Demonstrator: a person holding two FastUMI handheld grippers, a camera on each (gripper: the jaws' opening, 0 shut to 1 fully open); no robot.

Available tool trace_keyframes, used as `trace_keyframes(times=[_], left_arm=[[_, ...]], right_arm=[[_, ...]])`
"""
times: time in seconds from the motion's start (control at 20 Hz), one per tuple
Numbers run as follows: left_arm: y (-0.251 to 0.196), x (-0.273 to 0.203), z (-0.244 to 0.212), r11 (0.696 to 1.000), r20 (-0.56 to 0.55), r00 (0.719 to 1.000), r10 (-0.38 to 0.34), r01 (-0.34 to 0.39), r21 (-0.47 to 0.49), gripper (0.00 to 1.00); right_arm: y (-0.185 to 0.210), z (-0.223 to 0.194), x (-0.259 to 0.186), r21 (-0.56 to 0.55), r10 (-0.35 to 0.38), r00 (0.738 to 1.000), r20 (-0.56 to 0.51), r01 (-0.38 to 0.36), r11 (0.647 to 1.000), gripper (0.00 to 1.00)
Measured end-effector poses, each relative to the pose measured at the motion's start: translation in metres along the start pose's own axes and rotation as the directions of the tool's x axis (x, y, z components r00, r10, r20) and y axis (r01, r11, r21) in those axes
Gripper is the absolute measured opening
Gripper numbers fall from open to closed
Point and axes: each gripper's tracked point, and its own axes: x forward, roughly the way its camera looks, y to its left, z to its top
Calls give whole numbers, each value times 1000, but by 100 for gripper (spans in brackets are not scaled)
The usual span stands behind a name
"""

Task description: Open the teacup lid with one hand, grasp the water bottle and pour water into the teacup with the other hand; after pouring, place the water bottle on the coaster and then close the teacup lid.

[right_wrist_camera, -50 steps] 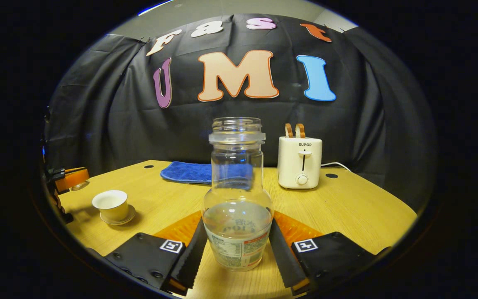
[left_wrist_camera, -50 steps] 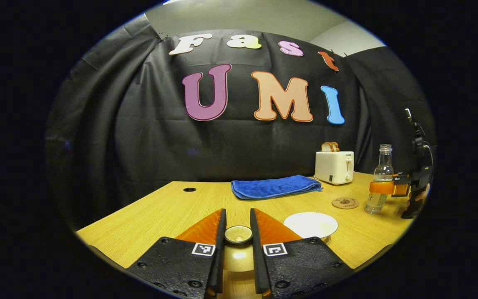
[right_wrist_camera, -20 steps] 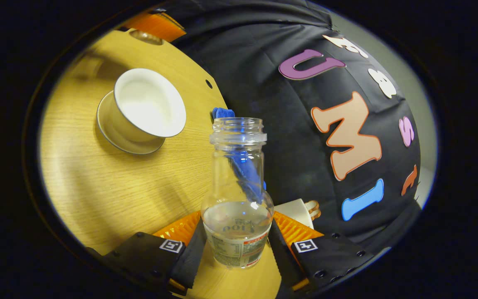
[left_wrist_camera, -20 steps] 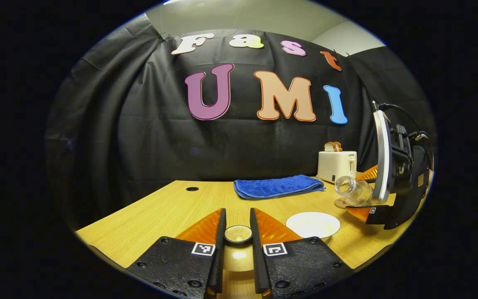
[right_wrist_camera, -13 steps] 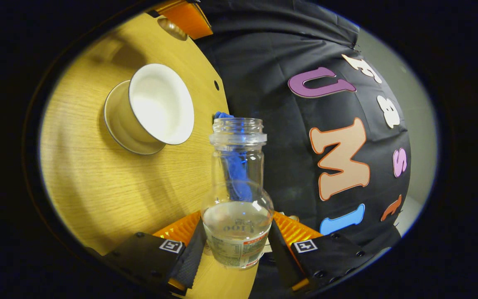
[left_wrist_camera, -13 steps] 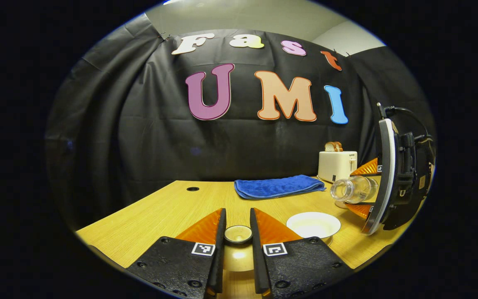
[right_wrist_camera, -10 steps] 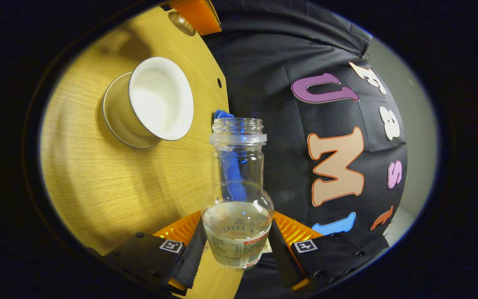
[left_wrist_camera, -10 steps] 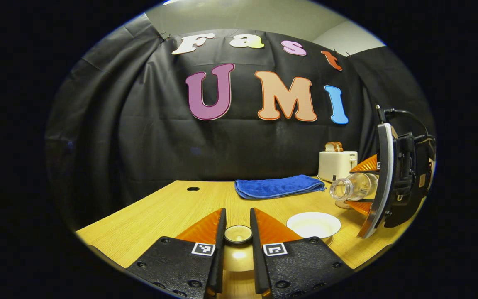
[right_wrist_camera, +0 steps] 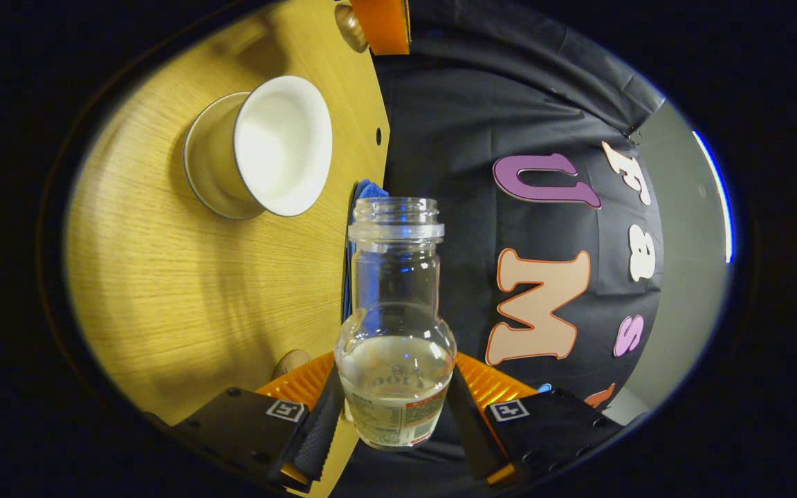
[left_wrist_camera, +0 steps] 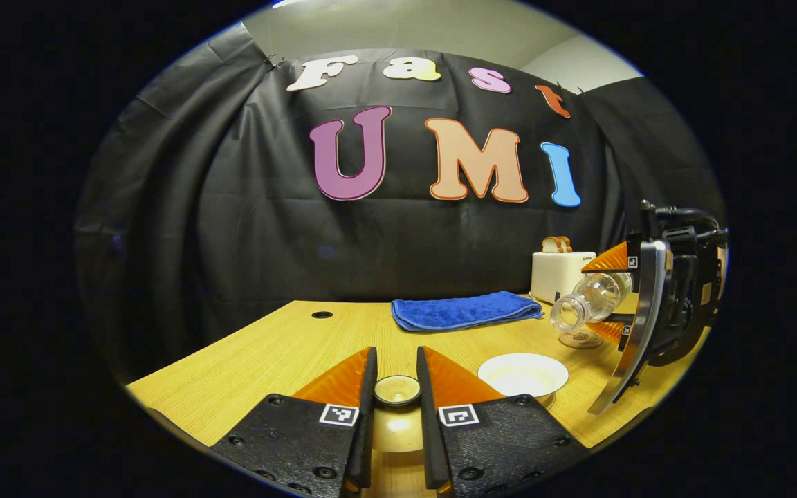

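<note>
Left gripper point(left_wrist_camera: 396, 387): sitting low over the table point(left_wrist_camera: 281, 346); both fingers point(left_wrist_camera: 364, 387) pinching the knob of the lid point(left_wrist_camera: 397, 391); lid hanging clear of the cup, off to its left in the left gripper view
Right gripper point(right_wrist_camera: 391, 408): both fingers point(right_wrist_camera: 326, 415) clamping the bottle's wide lower body; in the left gripper view it is showing at the far right point(left_wrist_camera: 609, 294), turned on its side
Bottle point(right_wrist_camera: 395, 325): uncapped, carrying a little water in its lower part; in the left gripper view point(left_wrist_camera: 589, 301) it is lying nearly level, mouth pointing left and slightly down, above and to the right of the cup; whether water is leaving the mouth, cannot tell
Cup point(left_wrist_camera: 523, 373): sitting open on its saucer point(right_wrist_camera: 198, 180), white inside; in the right gripper view point(right_wrist_camera: 281, 145) it is lying up and left of the bottle mouth, apart from it
Coaster point(left_wrist_camera: 582, 339): lying on the table behind the cup, under the tipped bottle, bare
Cloth point(left_wrist_camera: 464, 310): blue, folded, lying at the back of the table
Toaster point(left_wrist_camera: 557, 273): standing at the back right, bread poking out of the slots
</note>
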Motion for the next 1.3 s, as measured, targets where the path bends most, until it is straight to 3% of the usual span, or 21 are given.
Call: trace_keyframes(times=[0.3,0.9,1.3], left_arm=[[0,0,1,1000,0,1000,0,0,-1,27],[1,1,0,1000,0,1000,3,-3,0,27],[2,1,0,1000,0,1000,6,-6,0,27]], right_arm=[[-2,8,-3,-115,-37,999,35,40,993,81],[-31,13,-3,-208,-139,988,73,151,966,80],[-63,28,-7,-307,-250,956,153,286,908,81]])
